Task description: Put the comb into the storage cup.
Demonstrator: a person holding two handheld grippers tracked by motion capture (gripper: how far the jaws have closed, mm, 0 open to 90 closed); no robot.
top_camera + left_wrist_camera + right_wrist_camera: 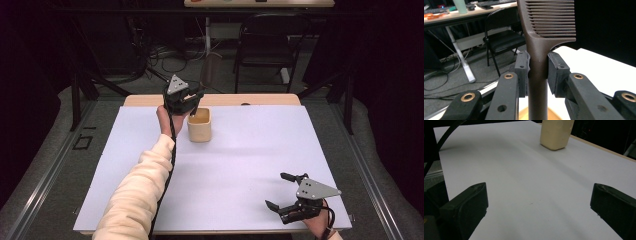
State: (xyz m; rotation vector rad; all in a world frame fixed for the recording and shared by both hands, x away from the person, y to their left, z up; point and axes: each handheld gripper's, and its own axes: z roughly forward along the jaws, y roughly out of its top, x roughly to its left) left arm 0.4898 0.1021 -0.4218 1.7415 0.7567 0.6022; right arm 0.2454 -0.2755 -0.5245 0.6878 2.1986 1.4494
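My left claw (pixel 537 68) grips a dark brown comb (pixel 541 37) by its handle, which dips into the beige cup (pixel 200 125); my right claw (pixel 280 192) gapes wide.

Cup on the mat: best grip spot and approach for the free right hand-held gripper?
Take the cup by its side walls, coming in level from the near right. It stands upright, its flat sides suit two jaws, and the comb held by the left hand-held gripper hangs over its mouth, blocking a top grab.
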